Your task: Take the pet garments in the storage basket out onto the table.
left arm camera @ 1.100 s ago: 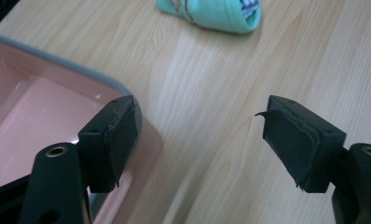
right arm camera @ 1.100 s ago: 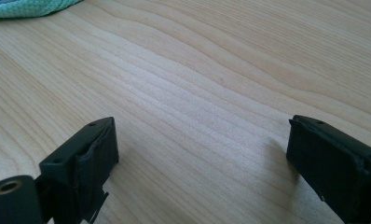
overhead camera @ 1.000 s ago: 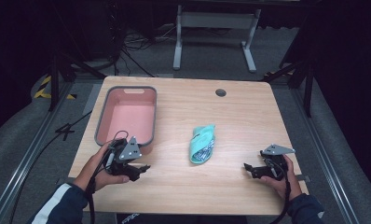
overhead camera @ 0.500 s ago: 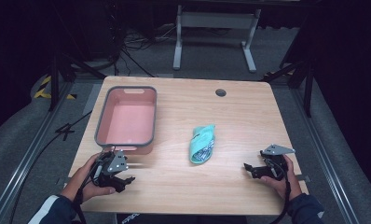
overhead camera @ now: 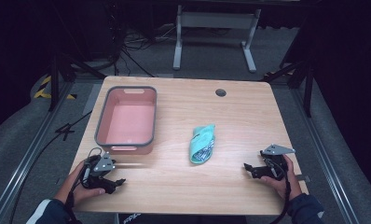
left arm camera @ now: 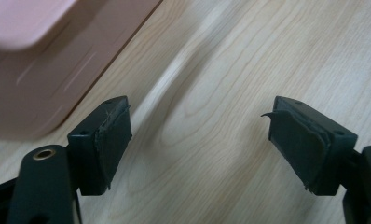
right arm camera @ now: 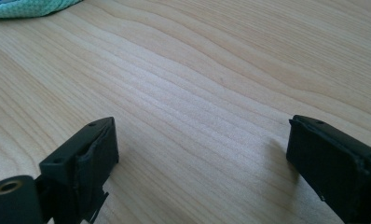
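Observation:
My left gripper (overhead camera: 117,182) is low over the front left of the wooden table (overhead camera: 183,186), just in front of the pink bin's near end. Its jaws have just been opening and stand open over bare wood (left arm camera: 197,121), with nothing between them. The pink bin (overhead camera: 127,119) has a grey rim, and its blurred wall (left arm camera: 30,60) fills the upper left of the left gripper view. My right gripper (overhead camera: 248,169) rests near the front right, open and empty (right arm camera: 202,140). A teal pouch (overhead camera: 202,143) lies mid-table between the hands; its edge (right arm camera: 25,7) shows at the far left of the right gripper view.
A round cable hole (overhead camera: 220,92) sits near the table's far edge. A white metal stand (overhead camera: 211,32) and dark floor with cables lie beyond the table. Bare wood stretches between the two grippers along the front edge.
My left hand has sunk and drawn back to the left, from the bin's near corner toward the table's front edge. The right hand, the pouch and the bin have kept still.

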`<state>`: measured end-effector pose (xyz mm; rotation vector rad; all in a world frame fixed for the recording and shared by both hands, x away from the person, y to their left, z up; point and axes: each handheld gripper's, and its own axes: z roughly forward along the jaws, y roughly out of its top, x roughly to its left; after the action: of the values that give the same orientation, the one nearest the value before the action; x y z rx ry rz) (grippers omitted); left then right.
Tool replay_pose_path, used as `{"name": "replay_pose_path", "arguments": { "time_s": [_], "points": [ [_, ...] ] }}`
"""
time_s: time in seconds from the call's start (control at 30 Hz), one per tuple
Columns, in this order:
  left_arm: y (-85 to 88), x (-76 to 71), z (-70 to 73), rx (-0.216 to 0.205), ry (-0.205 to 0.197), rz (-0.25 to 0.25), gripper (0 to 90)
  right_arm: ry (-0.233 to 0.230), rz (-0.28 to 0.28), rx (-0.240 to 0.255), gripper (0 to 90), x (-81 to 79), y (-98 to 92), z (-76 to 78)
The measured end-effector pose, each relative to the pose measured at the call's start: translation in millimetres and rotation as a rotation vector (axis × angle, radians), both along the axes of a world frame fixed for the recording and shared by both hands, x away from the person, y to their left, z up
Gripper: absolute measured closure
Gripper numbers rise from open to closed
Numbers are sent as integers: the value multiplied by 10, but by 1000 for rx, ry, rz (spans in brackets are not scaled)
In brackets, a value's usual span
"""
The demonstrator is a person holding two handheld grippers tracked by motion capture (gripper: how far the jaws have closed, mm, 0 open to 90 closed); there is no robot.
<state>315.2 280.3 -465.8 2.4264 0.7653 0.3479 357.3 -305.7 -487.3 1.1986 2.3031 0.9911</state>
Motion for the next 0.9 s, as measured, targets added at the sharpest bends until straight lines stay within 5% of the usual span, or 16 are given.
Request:
{"name": "replay_pose_path", "arguments": {
  "time_s": [0.23, 0.43, 0.9],
  "points": [
    [207, 11, -107, -108, 32, 47, 173, 0, 0, 0, 93, 0, 0, 0],
    [240, -23, -169, -159, -11, 63, 137, 1, -3, 6, 93, -10, -2, 0],
    [236, -33, -167, -155, -8, 77, 137, -1, -7, 5, 93, -13, 0, -1]
  ]
}}
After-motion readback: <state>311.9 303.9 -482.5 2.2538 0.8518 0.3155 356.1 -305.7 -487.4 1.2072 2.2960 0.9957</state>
